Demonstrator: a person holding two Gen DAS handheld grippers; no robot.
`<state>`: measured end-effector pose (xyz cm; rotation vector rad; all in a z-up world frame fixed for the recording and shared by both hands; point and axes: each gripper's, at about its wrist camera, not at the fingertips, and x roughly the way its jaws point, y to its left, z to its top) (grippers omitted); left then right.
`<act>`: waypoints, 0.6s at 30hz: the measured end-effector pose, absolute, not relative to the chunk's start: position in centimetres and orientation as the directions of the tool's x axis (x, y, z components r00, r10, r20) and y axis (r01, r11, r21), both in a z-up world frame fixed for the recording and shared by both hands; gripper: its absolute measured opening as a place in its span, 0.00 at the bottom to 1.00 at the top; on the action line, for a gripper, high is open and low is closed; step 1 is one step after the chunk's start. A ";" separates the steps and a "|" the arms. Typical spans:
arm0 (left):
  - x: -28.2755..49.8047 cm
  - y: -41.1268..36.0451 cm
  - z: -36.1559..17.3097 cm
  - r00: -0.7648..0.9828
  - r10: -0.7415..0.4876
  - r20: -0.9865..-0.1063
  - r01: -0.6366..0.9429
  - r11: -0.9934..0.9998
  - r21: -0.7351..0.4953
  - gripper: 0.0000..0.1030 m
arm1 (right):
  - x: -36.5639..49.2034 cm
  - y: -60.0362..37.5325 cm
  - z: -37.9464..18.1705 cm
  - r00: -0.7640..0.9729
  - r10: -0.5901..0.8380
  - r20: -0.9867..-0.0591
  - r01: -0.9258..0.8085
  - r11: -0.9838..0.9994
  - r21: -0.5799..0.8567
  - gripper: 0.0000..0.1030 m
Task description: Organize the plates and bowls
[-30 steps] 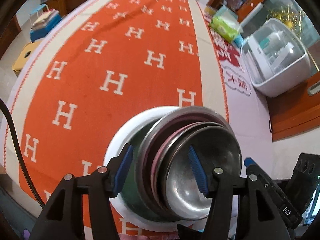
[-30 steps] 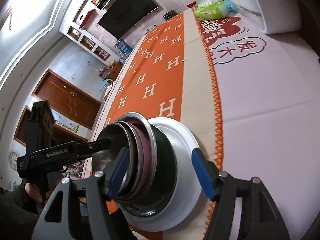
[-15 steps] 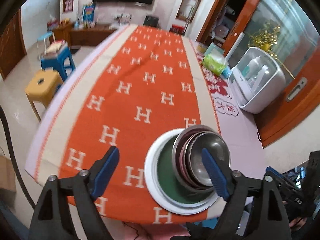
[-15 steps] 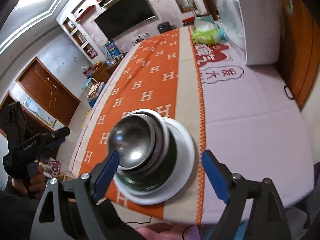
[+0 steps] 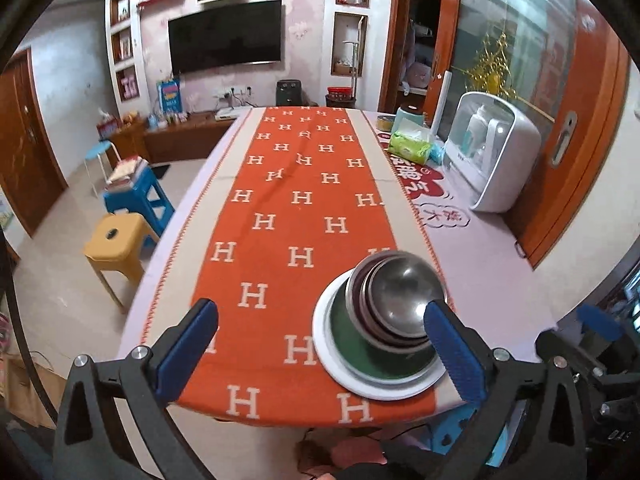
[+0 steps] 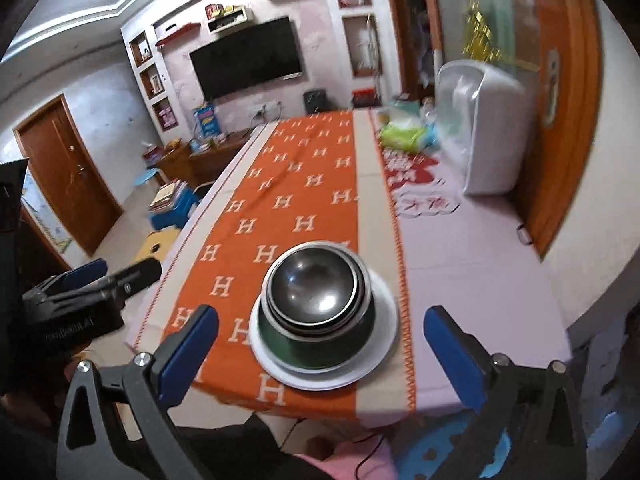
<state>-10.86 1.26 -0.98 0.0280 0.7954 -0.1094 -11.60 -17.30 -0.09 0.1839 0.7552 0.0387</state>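
A stack of steel bowls (image 5: 400, 292) sits nested in a green bowl (image 5: 352, 344) on a white plate (image 5: 332, 364), near the front edge of the orange H-patterned cloth (image 5: 300, 200). The right wrist view shows the same steel bowls (image 6: 316, 284), green bowl (image 6: 320, 348) and plate (image 6: 384, 320). My left gripper (image 5: 320, 309) hangs above and behind the stack, its jaws opening wide, with nothing between the pads. My right gripper (image 6: 321, 315) does the same, clear of the stack. Each gripper shows at the edge of the other's view: the left gripper (image 6: 80, 292) and the right gripper (image 5: 600, 328).
A white box-shaped appliance (image 5: 492, 152) and a green tissue pack (image 5: 412, 146) stand at the table's far right. A blue stool (image 5: 136, 196) and a yellow stool (image 5: 116, 240) stand on the floor to the left. The table's front edge lies just below the plate.
Both grippers widened their jaws, let go of the stack's rims, and drew back and up. The stack stays on the table, now smaller in both views.
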 end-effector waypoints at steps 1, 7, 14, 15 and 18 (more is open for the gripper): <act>-11.2 1.2 -1.1 0.692 -0.074 -0.718 0.104 0.995 -0.003 0.99 | -12.0 -17.0 0.0 0.737 0.082 -0.671 0.042 0.985 0.167 1.00; -12.4 2.5 -1.9 0.686 -0.035 -0.727 0.056 0.998 0.005 0.99 | -14.3 -15.8 0.0 0.768 -0.006 -0.640 0.110 0.986 0.122 1.00; -13.1 2.4 -2.4 0.704 0.012 -0.710 0.035 0.998 0.052 0.99 | -14.5 -16.0 -0.9 0.755 -0.001 -0.656 0.141 0.977 0.161 1.00; -13.0 2.3 -2.4 0.706 0.018 -0.708 0.034 0.998 0.059 0.99 | -14.4 -16.0 -1.0 0.751 -0.001 -0.660 0.147 0.975 0.165 1.00; -12.9 2.2 -2.2 0.719 0.028 -0.695 0.031 0.997 0.072 0.99 | -14.2 -15.8 -1.0 0.748 0.005 -0.663 0.146 0.974 0.172 1.00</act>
